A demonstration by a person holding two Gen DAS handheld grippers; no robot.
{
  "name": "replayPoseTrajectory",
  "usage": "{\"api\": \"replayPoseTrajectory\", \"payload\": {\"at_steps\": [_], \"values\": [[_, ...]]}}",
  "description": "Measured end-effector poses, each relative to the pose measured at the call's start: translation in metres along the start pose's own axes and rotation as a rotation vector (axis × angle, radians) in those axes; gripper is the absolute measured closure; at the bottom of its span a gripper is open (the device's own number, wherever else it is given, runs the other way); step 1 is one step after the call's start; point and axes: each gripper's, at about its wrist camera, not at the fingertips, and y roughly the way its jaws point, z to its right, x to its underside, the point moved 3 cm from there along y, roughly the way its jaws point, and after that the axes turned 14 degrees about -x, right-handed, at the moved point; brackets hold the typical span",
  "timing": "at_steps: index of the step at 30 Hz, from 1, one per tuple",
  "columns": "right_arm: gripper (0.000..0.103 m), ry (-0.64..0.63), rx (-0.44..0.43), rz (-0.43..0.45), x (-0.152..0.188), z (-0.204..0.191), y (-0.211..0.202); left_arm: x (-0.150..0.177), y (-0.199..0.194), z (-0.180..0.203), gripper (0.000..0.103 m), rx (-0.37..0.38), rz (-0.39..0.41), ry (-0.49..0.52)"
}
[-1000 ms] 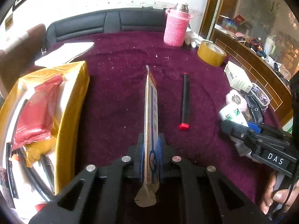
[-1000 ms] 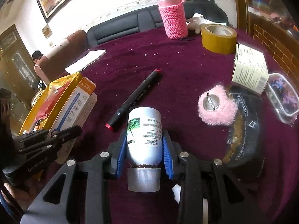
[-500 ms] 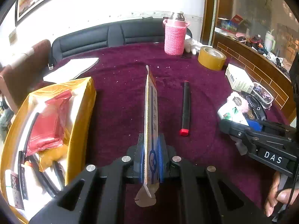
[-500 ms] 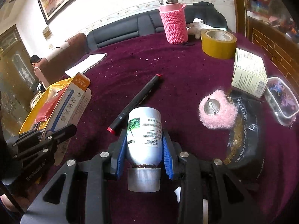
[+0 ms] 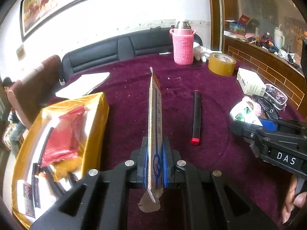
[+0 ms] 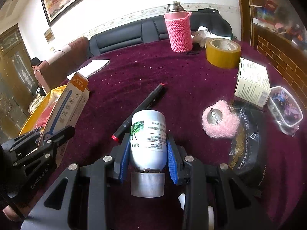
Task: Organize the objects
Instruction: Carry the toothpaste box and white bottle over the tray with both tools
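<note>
My left gripper is shut on a long white and orange carton, held edge-up above the maroon table; it also shows in the right wrist view. My right gripper is shut on a white bottle, cap toward the camera, above the table; the bottle shows in the left wrist view. A yellow box with a red packet and black pens stands left of the carton. A black marker with red end lies on the table between the grippers.
A pink knit-covered flask and a yellow tape roll stand at the back. A white box, a pink fluffy puff, a black round container and a clear plastic box crowd the right. White papers lie back left.
Both grippers have risen and tilted up, still holding the carton and the bottle. The left gripper with the carton has lifted clear of the yellow box side.
</note>
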Motion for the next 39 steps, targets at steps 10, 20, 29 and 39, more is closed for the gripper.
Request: {"api": "replayPoseTrajectory", "payload": {"at_steps": [10,20,29,39], "values": [[0.072,-0.018,-0.001,0.001,-0.001,-0.002,0.000,0.000,-0.003,0.002,0.094,-0.063,0.045,0.016],[0.072,-0.028,0.003,0.027,-0.003,-0.005,-0.006,-0.002,-0.022,0.001,0.094,-0.128,0.092,0.038],[0.072,-0.005,-0.022,0.035,-0.006,-0.009,-0.010,0.003,-0.065,-0.049,0.093,-0.081,0.090,-0.061],[0.071,-0.036,-0.164,0.000,-0.002,-0.092,0.008,0.016,-0.081,-0.125,0.093,-0.122,0.091,-0.176]]}}
